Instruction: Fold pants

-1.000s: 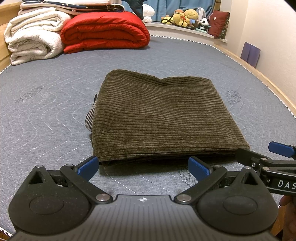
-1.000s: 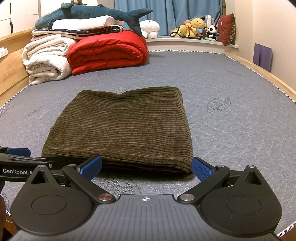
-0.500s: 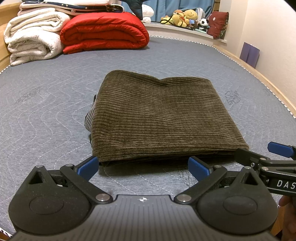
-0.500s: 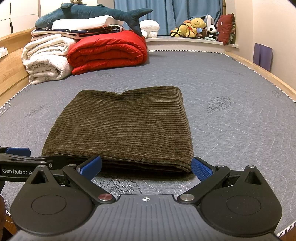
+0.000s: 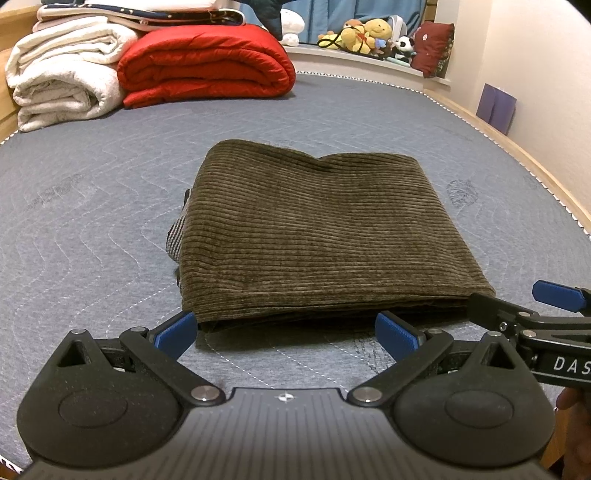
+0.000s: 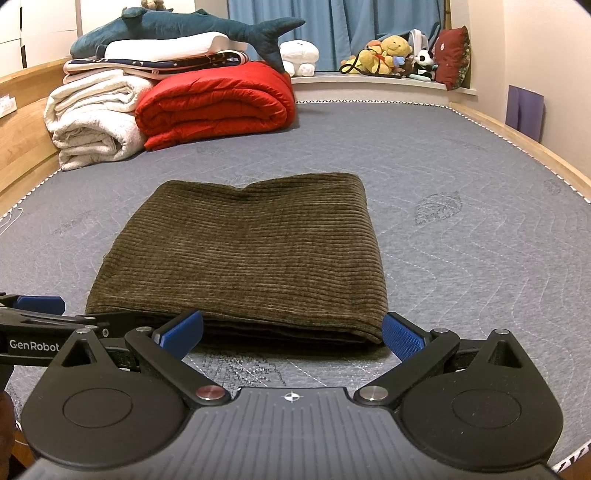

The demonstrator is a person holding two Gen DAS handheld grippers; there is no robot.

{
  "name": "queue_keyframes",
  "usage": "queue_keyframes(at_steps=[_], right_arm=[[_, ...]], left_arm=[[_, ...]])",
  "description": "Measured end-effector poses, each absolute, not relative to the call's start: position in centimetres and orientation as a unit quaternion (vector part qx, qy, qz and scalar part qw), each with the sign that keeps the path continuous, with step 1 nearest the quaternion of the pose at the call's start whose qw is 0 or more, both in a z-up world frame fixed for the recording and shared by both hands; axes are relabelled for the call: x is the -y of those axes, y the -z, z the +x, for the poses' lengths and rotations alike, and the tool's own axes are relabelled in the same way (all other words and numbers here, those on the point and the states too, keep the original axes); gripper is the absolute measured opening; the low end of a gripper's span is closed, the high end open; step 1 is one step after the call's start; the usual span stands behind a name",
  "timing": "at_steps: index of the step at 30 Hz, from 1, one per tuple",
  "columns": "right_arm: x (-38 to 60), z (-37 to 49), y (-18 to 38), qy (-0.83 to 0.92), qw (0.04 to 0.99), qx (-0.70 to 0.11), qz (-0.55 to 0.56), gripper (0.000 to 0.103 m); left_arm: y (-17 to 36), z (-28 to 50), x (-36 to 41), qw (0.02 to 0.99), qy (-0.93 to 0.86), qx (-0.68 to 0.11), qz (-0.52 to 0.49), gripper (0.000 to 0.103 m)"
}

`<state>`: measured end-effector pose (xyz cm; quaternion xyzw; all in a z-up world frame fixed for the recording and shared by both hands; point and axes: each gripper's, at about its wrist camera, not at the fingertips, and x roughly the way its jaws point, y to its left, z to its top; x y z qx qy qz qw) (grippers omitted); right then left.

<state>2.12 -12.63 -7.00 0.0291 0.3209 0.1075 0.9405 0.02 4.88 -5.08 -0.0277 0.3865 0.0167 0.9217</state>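
- The pants point(image 5: 317, 236) lie folded into a thick brown corduroy rectangle at the centre of both views, flat on the grey quilted mattress point(image 5: 92, 206).
- In the left wrist view a strip of lighter checked lining shows at the fold's left edge; the stacked layers are visible along the near edge.
- The far edge of the fold has a shallow dip near its middle — seen in both views.
- The left gripper point(image 5: 286, 330) fills the bottom of its own frame, jaws spread wide, with nothing between the blue pads point(image 5: 173, 330). Its left pad sits just beside the near-left corner of the pants; whether it touches I cannot tell.
- The right gripper point(image 6: 291, 328) sits likewise at the bottom of its frame, jaws spread and empty, the pads flanking the near-right stretch of the fold.
- Each gripper appears in the other's view at the frame's lower edge: the right one at lower right of the left view, by the pants' near-right corner, and the left one at lower left of the right view.
- At upper left of both frames a rolled white blanket point(image 6: 92, 122) lies beside a folded red quilt point(image 6: 218, 103).
- A plush shark point(image 6: 177, 29) rests on top of that pile — its tail over the quilt.
- Soft toys point(image 6: 388, 55) line the ledge at upper right, before blue curtains point(image 6: 332, 26).
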Motion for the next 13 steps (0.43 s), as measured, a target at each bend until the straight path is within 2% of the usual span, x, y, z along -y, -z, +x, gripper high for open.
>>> queue_keyframes(at_steps=[13], right_arm=[[12.51, 2.13, 6.94, -0.108, 0.941, -0.320, 0.028, 0.102]], left_arm=[[5.28, -0.14, -4.70, 0.923, -0.011, -0.385, -0.021, 0.103]])
